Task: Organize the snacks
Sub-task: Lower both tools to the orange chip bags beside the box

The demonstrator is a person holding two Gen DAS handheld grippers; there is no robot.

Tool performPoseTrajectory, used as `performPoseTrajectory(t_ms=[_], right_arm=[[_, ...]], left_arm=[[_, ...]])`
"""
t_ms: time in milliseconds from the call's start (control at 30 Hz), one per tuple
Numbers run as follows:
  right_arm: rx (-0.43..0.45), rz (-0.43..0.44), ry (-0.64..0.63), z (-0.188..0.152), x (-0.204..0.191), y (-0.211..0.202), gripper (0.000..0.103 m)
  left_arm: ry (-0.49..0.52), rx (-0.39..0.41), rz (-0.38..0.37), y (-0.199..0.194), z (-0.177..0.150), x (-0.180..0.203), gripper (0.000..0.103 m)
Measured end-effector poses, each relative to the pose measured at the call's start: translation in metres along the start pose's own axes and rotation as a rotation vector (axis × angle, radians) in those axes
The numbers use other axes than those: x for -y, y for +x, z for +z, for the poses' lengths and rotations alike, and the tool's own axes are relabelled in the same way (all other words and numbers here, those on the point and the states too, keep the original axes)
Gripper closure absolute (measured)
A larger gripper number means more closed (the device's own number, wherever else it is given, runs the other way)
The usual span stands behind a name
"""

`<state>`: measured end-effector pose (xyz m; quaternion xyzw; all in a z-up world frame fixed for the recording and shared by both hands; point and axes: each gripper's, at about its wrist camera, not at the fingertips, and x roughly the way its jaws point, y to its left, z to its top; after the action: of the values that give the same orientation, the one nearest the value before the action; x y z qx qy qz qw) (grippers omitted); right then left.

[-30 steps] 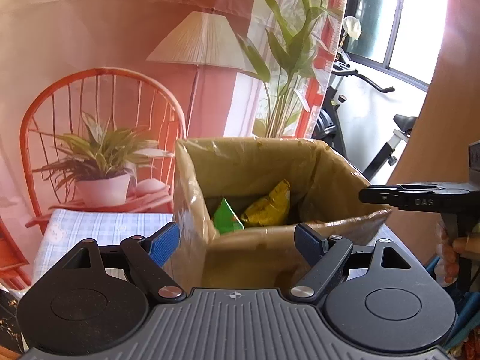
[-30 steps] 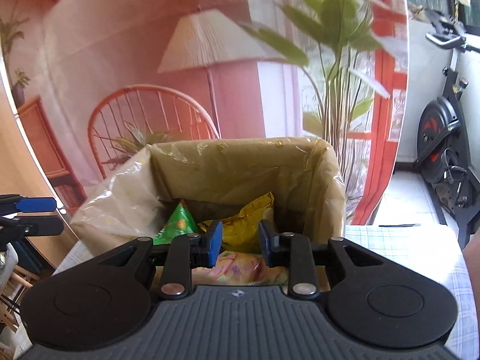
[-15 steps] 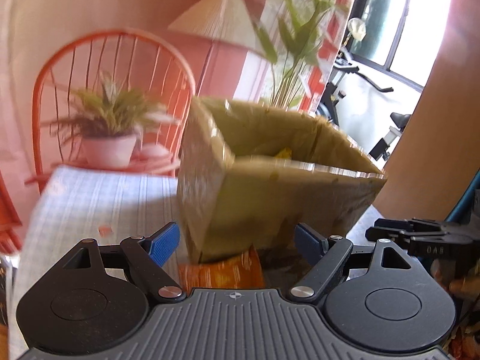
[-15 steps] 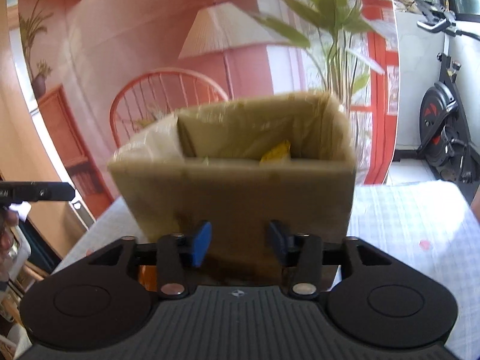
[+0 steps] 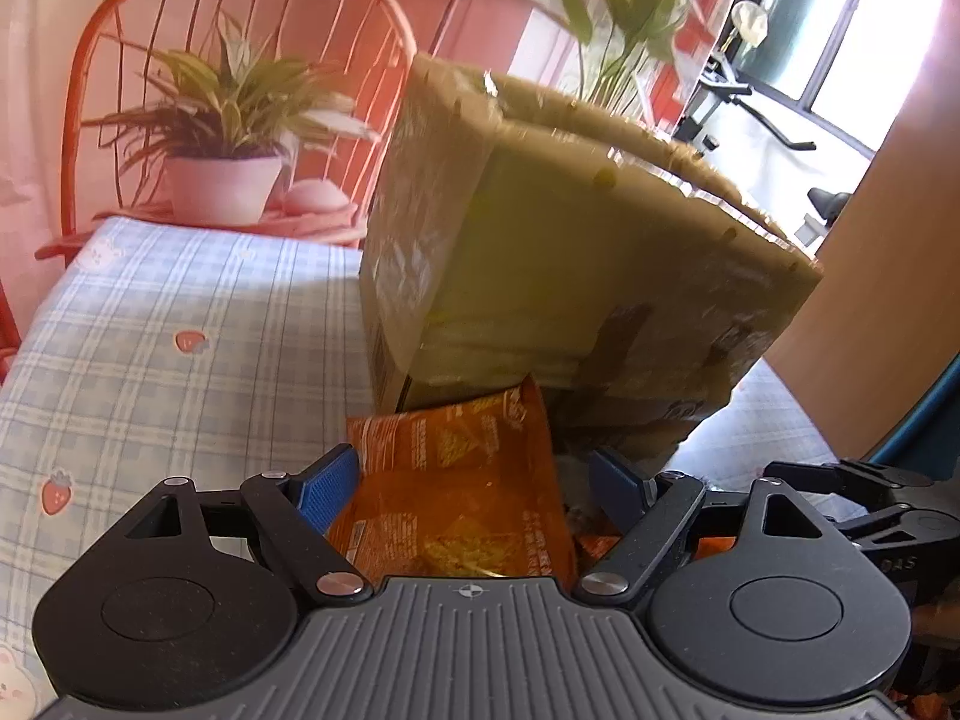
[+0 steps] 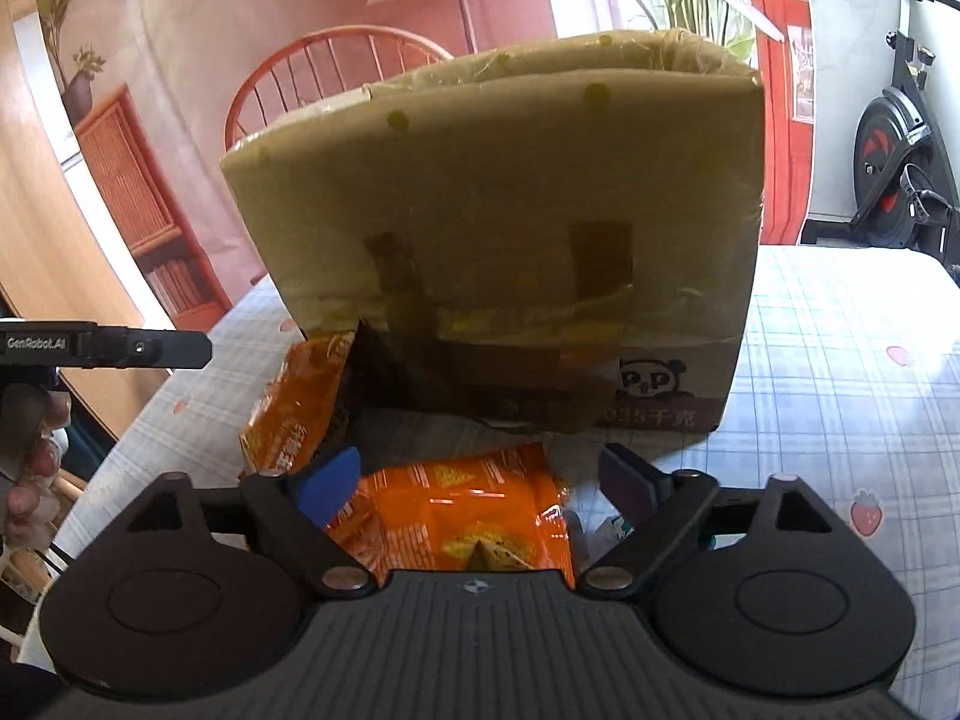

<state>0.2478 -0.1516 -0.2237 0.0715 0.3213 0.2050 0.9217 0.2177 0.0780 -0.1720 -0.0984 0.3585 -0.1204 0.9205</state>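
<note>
Two orange snack bags lie at the foot of the cardboard box [image 6: 498, 252]. Left gripper [image 5: 474, 483] spread around one orange snack bag [image 5: 456, 492]; right gripper [image 6: 474, 480] spread over another [image 6: 456, 516]. Probably light, crinkly, slippery; pinch the sealed edge.

Your right gripper [image 6: 474, 480] sits low in front of the cardboard box [image 6: 498, 228], jaws spread wide with an orange snack bag [image 6: 462, 516] lying between them on the checked counter [image 6: 840, 360]. A second orange bag [image 6: 294, 408] leans against the box's lower left corner. Left of the box, your other gripper [image 6: 120, 348] pokes in from the edge.
</note>
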Motion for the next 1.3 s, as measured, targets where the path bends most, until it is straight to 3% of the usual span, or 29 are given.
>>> performPoseTrajectory(t_ms=[600,1033,1067,1300], right_arm=[[-0.142,0.017,-0.047,-0.022,-0.012,0.04,0.001],[-0.138,0.051,-0.022,-0.025,-0.005,0.043,0.002],[-0.138,0.052,-0.022,-0.025,-0.005,0.043,0.002],[-0.134,0.057,-0.015,-0.026,-0.005,0.043,0.002]], left_arm=[[-0.021,-0.071,-0.032,0.026,-0.013,-0.009,0.017],[-0.027,-0.066,-0.013,0.05,-0.013,-0.014,0.017],[-0.026,-0.068,-0.011,0.054,-0.014,-0.015,0.013],[-0.089,-0.058,-0.083,0.064,-0.023,-0.03,0.008]])
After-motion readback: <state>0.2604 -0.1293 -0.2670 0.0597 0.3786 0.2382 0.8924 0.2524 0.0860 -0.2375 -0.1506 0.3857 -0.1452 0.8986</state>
